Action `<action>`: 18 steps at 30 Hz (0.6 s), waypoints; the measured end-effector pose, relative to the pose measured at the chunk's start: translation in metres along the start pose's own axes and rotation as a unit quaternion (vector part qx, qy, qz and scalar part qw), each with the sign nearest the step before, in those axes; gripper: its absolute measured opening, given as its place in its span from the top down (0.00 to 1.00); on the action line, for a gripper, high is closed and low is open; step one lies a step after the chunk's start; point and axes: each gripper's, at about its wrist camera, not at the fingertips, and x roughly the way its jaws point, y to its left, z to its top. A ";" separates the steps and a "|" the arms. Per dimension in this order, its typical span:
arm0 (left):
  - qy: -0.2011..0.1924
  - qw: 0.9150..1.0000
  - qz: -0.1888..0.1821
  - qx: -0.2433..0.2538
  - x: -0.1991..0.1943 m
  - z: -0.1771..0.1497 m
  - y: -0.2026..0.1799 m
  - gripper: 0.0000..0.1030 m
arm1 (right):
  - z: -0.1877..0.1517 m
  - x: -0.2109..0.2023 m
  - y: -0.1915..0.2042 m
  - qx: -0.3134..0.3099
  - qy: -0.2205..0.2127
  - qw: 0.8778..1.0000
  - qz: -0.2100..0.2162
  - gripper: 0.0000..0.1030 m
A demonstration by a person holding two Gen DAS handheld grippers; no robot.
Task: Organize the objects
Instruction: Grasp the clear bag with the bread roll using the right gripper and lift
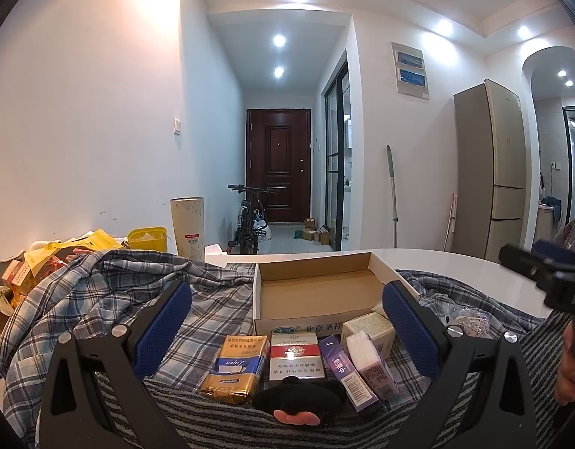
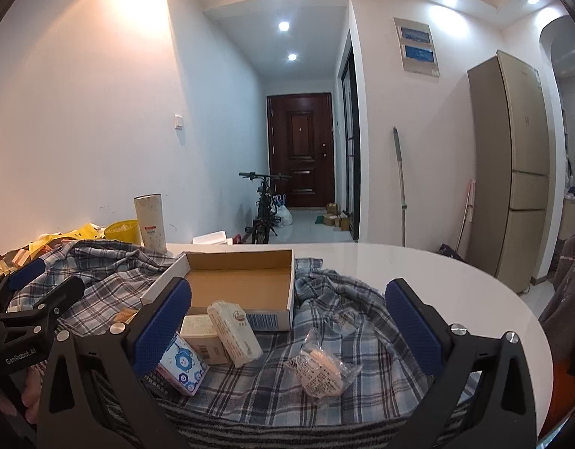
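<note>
Nearest the left camera lay a black furry object [image 1: 298, 396] on a striped cloth [image 1: 212, 419], partly hiding something pink that could not be identified. Both tongs stood wide open and gripped nothing: left gripper [image 1: 287, 321], right gripper [image 2: 287, 321], each with blue ribbed pads [image 1: 409, 327].

Items on the plaid cloth [image 1: 111, 292], left view, in a row:
- gold-and-blue packet [image 1: 237, 368], lying flat;
- red-and-white packet [image 1: 295, 353], just beside it;
- purple box [image 1: 349, 374], touching a pinkish box with a white top [image 1: 370, 363];
- cream box [image 1: 370, 329] behind these.

Items in the right view, on the same plaid cloth:
- box with blue flower print [image 2: 182, 364], partly behind the left finger;
- cream box [image 2: 203, 336] and a white wrapped bar [image 2: 233, 333] leaning across it;
- clear bag holding a pale round item [image 2: 319, 370], apart from the rest.

Farther back stood an open cardboard box [image 1: 317, 292], shallow and empty, touching the row of packets. Left of it lay yellow bags [image 1: 81, 247], a yellow tub [image 1: 147, 239] and an upright cardboard tube [image 1: 188, 224]. All rested on a white round table [image 2: 418, 265]. Beyond: a bicycle [image 1: 248, 224], a dark door [image 1: 278, 164], a tall fridge [image 1: 489, 172].
</note>
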 end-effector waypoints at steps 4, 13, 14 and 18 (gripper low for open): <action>0.001 1.000 0.001 0.003 0.000 0.000 -0.003 0.00 | -0.010 0.020 -0.008 0.008 0.049 0.999 -0.010 0.00; 0.002 1.000 0.002 0.004 0.002 -0.001 -0.004 0.00 | -0.035 0.081 -0.022 0.006 0.225 0.973 -0.045 0.11; 0.002 1.000 0.002 0.004 0.002 -0.002 -0.003 0.00 | -0.037 0.087 -0.025 0.008 0.242 0.969 -0.043 0.12; 0.002 1.000 0.002 0.004 0.003 -0.002 -0.003 0.00 | -0.052 0.106 -0.032 0.017 0.279 0.959 -0.037 0.12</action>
